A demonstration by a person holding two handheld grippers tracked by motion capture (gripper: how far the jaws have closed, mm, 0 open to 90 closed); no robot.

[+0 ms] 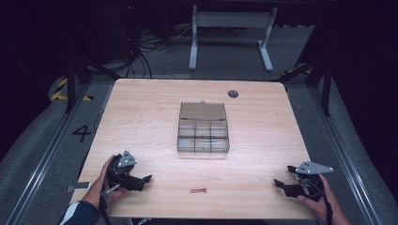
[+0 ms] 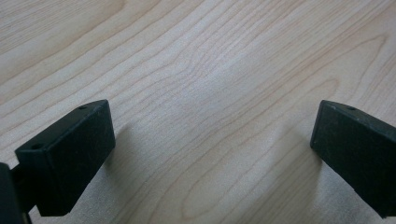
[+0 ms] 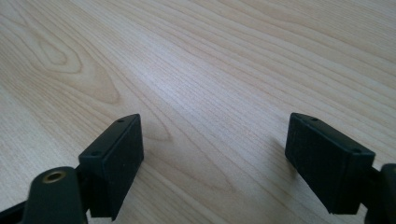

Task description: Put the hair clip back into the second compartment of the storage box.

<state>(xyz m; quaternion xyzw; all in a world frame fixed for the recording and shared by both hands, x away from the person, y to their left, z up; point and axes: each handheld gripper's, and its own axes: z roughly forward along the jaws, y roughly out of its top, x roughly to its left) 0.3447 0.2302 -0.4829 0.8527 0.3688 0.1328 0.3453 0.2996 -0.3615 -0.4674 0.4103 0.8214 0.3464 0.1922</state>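
**Both grippers idle, jaws wide**

Left gripper (image 1: 146, 178) & right gripper (image 1: 278, 183) rested on table (image 1: 141, 117) near its front edge, jaws apart, nothing btwn them. Small red piece (image 1: 197, 190) lay midway btwn both, in front of clear compartment box (image 1: 203, 133).

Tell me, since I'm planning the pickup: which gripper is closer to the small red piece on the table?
The left gripper; the small red piece lies left of midway, so the right gripper is farther off.
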